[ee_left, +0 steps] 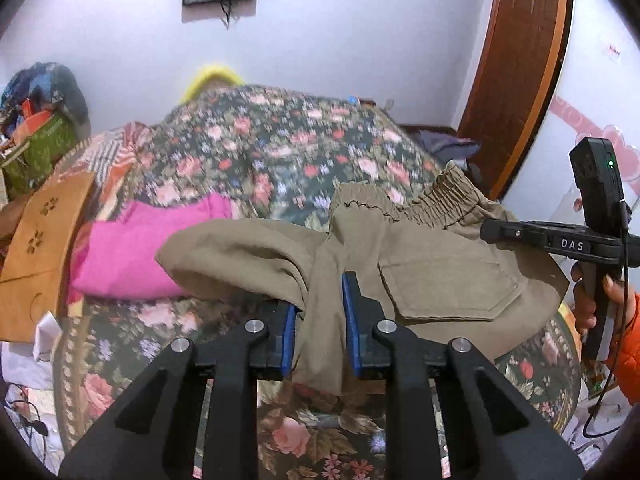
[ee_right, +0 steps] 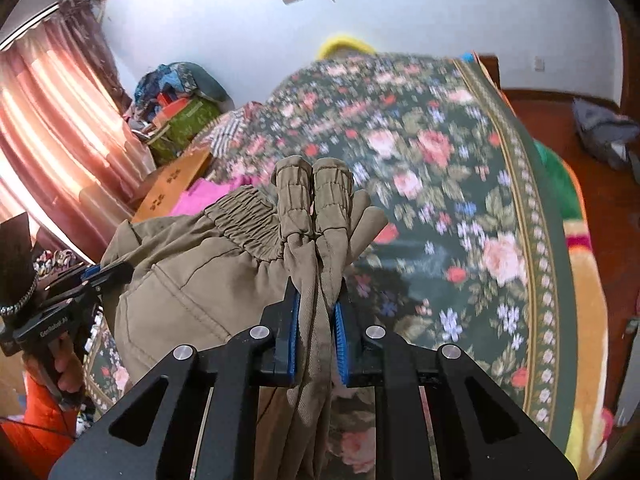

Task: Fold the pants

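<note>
Khaki pants (ee_left: 440, 276) with an elastic waistband and a patch pocket hang lifted above the floral bedspread (ee_left: 280, 152), stretched between both grippers. My left gripper (ee_left: 320, 300) is shut on a bunched fold of the pants, the blue pads pressing the cloth. My right gripper (ee_right: 316, 304) is shut on gathered khaki fabric, with two ribbed ends of the pants (ee_right: 312, 200) sticking up past its fingers. In the left wrist view the right gripper (ee_left: 490, 232) comes in from the right at the waistband. The left gripper (ee_right: 106, 274) shows at the left edge of the right wrist view.
A pink garment (ee_left: 136, 252) lies on the bed to the left, beside a brown cardboard box (ee_left: 36, 240). Piled bags and clothes (ee_right: 180, 92) sit by the pink curtain (ee_right: 52, 120). A wooden door (ee_left: 516, 80) stands at the right. A hand and an orange sleeve (ee_left: 628, 340) hold the right tool.
</note>
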`<control>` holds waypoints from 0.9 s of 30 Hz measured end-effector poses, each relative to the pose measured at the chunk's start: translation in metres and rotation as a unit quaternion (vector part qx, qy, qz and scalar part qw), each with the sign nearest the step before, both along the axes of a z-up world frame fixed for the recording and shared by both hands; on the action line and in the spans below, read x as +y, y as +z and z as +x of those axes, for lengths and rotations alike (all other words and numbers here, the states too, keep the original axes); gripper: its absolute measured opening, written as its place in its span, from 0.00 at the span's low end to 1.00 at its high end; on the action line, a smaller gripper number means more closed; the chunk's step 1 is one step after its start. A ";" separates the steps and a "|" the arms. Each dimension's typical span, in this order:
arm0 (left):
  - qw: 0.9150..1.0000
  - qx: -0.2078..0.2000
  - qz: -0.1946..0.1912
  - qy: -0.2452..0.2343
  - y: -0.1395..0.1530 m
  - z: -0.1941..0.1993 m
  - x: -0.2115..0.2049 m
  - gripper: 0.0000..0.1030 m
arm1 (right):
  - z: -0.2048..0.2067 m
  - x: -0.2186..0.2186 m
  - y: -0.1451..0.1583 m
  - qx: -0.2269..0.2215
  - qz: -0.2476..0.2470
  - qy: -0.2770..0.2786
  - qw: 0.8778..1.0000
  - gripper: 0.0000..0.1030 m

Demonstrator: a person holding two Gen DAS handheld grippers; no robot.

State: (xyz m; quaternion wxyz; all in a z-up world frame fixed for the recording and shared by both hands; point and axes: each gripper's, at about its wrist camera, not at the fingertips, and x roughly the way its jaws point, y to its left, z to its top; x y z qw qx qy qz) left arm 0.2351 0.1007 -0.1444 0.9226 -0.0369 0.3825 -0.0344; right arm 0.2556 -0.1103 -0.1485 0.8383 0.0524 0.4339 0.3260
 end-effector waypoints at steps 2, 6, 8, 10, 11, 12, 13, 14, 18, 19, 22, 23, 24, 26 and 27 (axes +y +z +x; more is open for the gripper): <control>1.000 -0.013 0.003 0.005 0.010 -0.002 0.005 0.20 | 0.000 0.007 0.011 -0.014 0.004 0.005 1.000 0.13; 0.999 -0.037 0.011 0.018 0.029 -0.008 0.022 0.20 | 0.003 0.022 0.029 -0.038 0.014 0.015 0.999 0.13; 0.998 -0.047 0.014 0.028 0.037 -0.007 0.033 0.20 | 0.005 0.033 0.038 -0.049 0.019 0.021 0.998 0.13; 0.998 -0.055 0.016 0.038 0.044 -0.005 0.046 0.20 | 0.006 0.043 0.043 -0.057 0.021 0.028 0.998 0.13; 0.997 -0.060 0.018 0.046 0.047 -0.003 0.054 0.20 | 0.008 0.050 0.046 -0.062 0.022 0.033 0.997 0.13; 0.997 -0.063 0.019 0.051 0.050 -0.002 0.061 0.20 | 0.010 0.058 0.049 -0.066 0.024 0.037 0.997 0.13; 0.996 -0.067 0.018 0.058 0.053 0.001 0.071 0.20 | 0.013 0.067 0.051 -0.070 0.025 0.042 0.996 0.13; 0.995 -0.069 0.018 0.063 0.055 0.003 0.079 0.20 | 0.015 0.074 0.053 -0.074 0.027 0.046 0.996 0.13; 0.993 -0.078 0.024 0.087 0.058 0.012 0.112 0.20 | 0.025 0.104 0.058 -0.088 0.031 0.063 0.994 0.13; 0.992 -0.078 0.024 0.094 0.057 0.014 0.121 0.20 | 0.028 0.111 0.059 -0.091 0.032 0.067 0.993 0.13; 0.990 -0.079 0.024 0.112 0.053 0.022 0.144 0.19 | 0.040 0.140 0.059 -0.103 0.037 0.080 0.991 0.13; 0.989 -0.080 0.023 0.120 0.051 0.026 0.155 0.19 | 0.042 0.146 0.059 -0.105 0.038 0.083 0.990 0.13; 0.989 -0.081 0.023 0.125 0.049 0.030 0.162 0.19 | 0.047 0.156 0.057 -0.105 0.040 0.086 0.990 0.13; 0.987 -0.084 0.023 0.134 0.043 0.038 0.182 0.18 | 0.056 0.172 0.053 -0.104 0.044 0.090 0.989 0.13; 0.987 -0.084 0.023 0.137 0.041 0.040 0.188 0.18 | 0.061 0.181 0.050 -0.102 0.048 0.091 0.989 0.13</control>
